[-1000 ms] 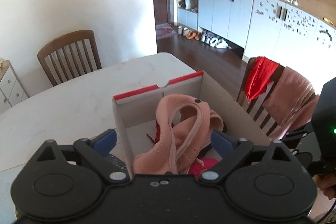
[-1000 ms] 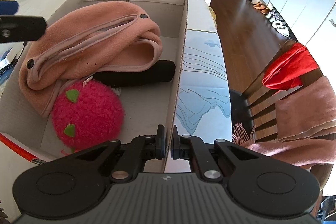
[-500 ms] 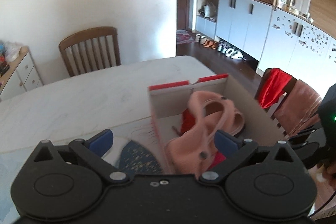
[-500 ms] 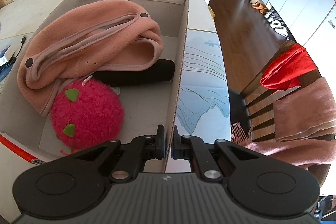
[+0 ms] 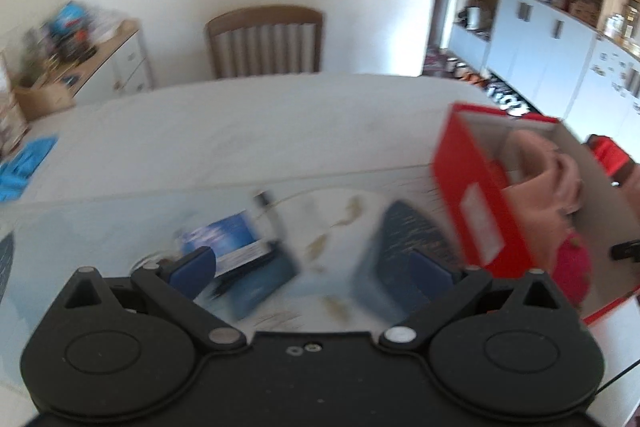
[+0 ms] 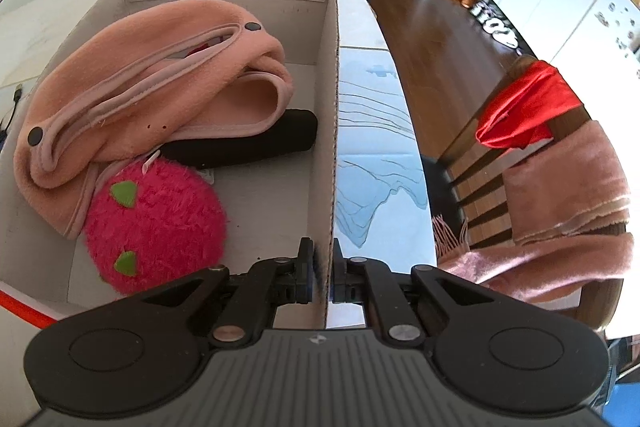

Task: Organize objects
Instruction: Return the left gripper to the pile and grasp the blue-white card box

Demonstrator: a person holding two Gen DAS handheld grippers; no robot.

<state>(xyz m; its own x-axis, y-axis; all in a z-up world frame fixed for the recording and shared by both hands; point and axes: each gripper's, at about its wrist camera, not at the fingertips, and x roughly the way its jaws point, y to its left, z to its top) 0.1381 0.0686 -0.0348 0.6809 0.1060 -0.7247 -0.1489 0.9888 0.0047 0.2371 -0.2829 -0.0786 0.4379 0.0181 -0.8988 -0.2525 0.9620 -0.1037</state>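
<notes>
The right gripper (image 6: 320, 269) is clamped on the wall of the box (image 6: 330, 107), which holds a pink hat (image 6: 160, 87) and red plush (image 6: 156, 223). The left gripper (image 5: 312, 267) hangs spread apart, empty, above the bench (image 5: 240, 131).

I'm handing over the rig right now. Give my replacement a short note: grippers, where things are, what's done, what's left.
Right hand-held gripper: shut on the side wall of the red-and-white cardboard box, steadying it.
Left hand-held gripper: open, empty, above the table beside the box.
In the box: pink fleece hat, fuzzy pink plush ball, black roll.
On the table: blurred blue packet close to the left gripper, blue cloth at the far edge.
Left: probably box these; blur hides detail.
</notes>
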